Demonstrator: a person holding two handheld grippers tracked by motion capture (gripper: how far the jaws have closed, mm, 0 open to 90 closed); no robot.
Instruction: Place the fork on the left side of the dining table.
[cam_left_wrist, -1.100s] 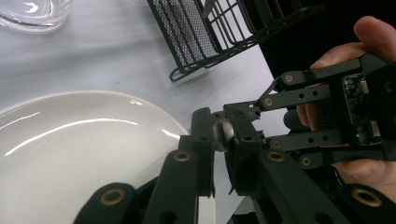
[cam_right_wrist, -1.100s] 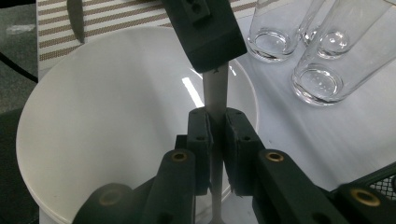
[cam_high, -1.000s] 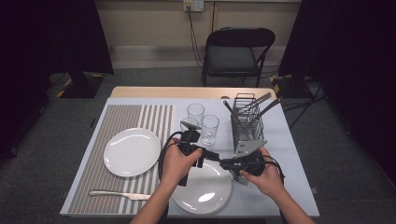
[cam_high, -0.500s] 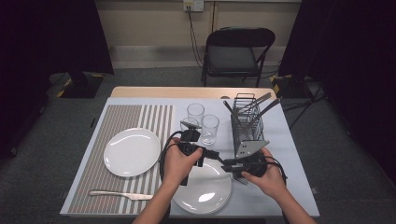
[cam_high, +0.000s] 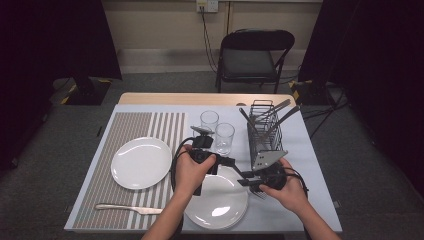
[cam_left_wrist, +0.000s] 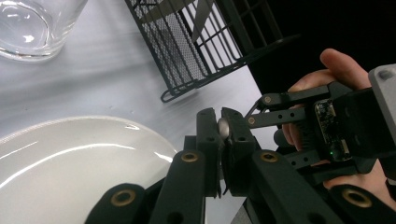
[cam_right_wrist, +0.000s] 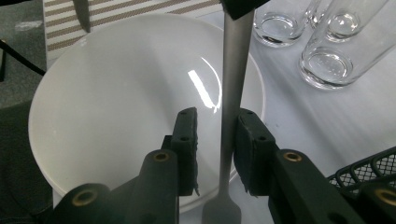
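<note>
A metal fork (cam_right_wrist: 231, 70) hangs over the near white plate (cam_right_wrist: 116, 93), its tines (cam_high: 257, 190) beside the right hand. My left gripper (cam_left_wrist: 221, 128) is shut on the rounded end of the fork's handle (cam_left_wrist: 223, 127). In the high view it (cam_high: 231, 163) points right, just above the plate (cam_high: 215, 205). My right gripper (cam_right_wrist: 217, 140) faces it from the right (cam_high: 243, 178). Its jaws have just been opening. The handle runs between them near the right pad, with a gap on the left.
A second plate (cam_high: 141, 162) and a knife (cam_high: 127, 208) lie on the striped placemat (cam_high: 125, 130) to the left. Two glasses (cam_high: 209, 121) (cam_high: 224, 137) stand behind the hands. A wire caddy (cam_high: 264, 135) with utensils stands at the right.
</note>
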